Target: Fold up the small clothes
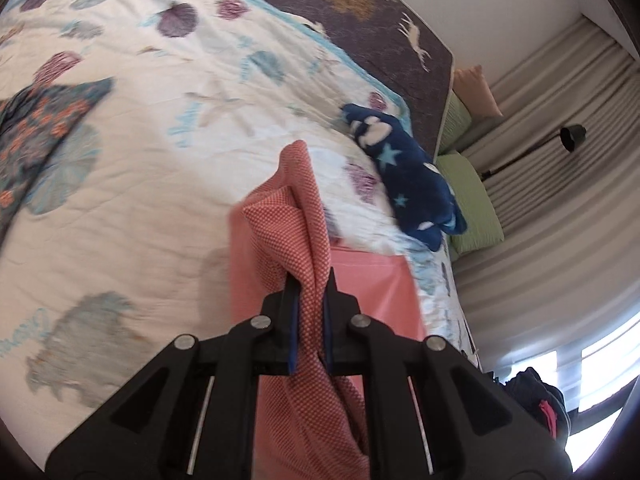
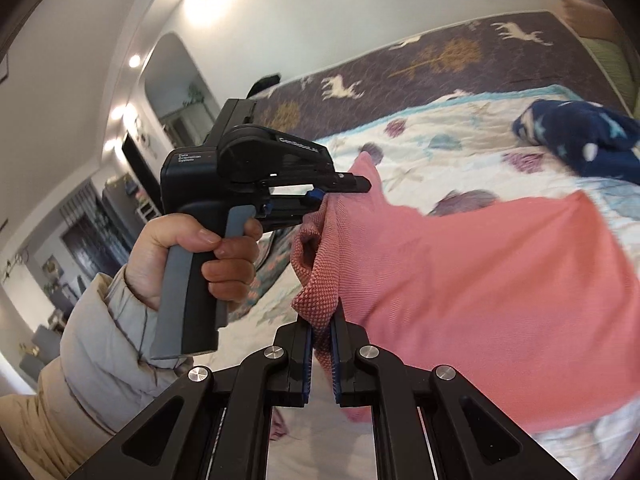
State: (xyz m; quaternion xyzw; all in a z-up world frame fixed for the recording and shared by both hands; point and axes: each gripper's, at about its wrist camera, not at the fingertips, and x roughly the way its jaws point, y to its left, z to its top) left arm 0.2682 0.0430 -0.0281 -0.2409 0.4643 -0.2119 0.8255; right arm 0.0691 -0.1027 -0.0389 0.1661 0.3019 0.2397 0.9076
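Pink cloth (image 2: pixel 460 280) hangs over the bed (image 1: pixel 140 160) between my two grippers, left gripper (image 1: pixel 310 280) and right gripper (image 2: pixel 320 316) both clamped on its near edge, close together.

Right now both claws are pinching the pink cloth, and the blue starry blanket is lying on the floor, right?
Not quite. Both claws, left and right, do pinch the pink cloth. But the blue starry blanket lies on the bed, near its edge, not on the floor. The left wrist view shows this.
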